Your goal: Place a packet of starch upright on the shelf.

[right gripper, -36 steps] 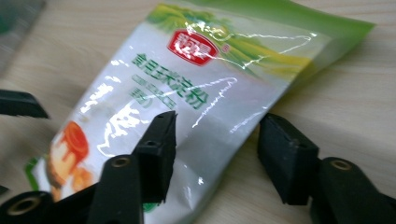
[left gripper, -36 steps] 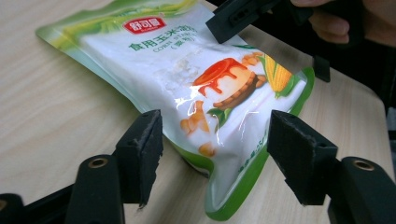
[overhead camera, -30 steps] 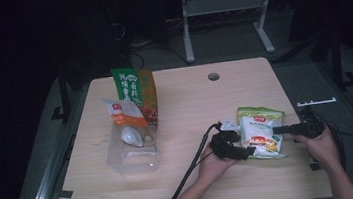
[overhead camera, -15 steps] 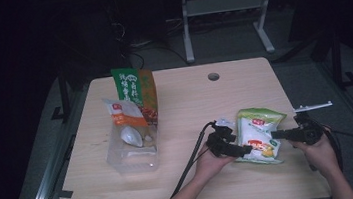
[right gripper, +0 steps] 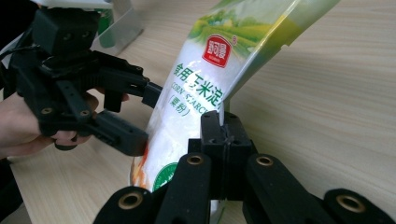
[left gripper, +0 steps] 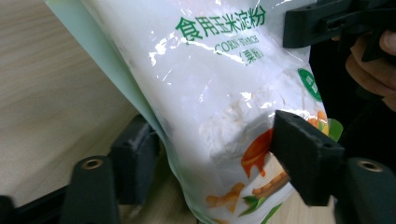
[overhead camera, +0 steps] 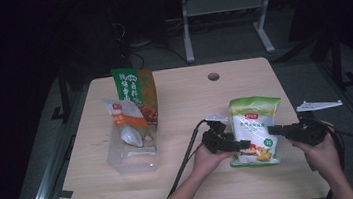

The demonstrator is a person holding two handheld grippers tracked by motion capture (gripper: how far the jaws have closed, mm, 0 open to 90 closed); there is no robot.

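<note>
The right claw [right gripper: 223, 133] pinched the corn starch bag's [overhead camera: 255, 130] edge, while the left claw [left gripper: 210, 158], just closing, straddled its lower end on the table [overhead camera: 183, 88].

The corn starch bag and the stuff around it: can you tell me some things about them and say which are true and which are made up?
1. The right gripper pinches the edge of the corn starch bag. True.
2. The left gripper has its jaws on either side of the bag. True.
3. The bag lies inside the clear plastic bin. False: it stands tilted on the wooden table, apart from the bin.
4. The green snack bag lies flat beside the right gripper. False: it stands upright behind the bin.
</note>
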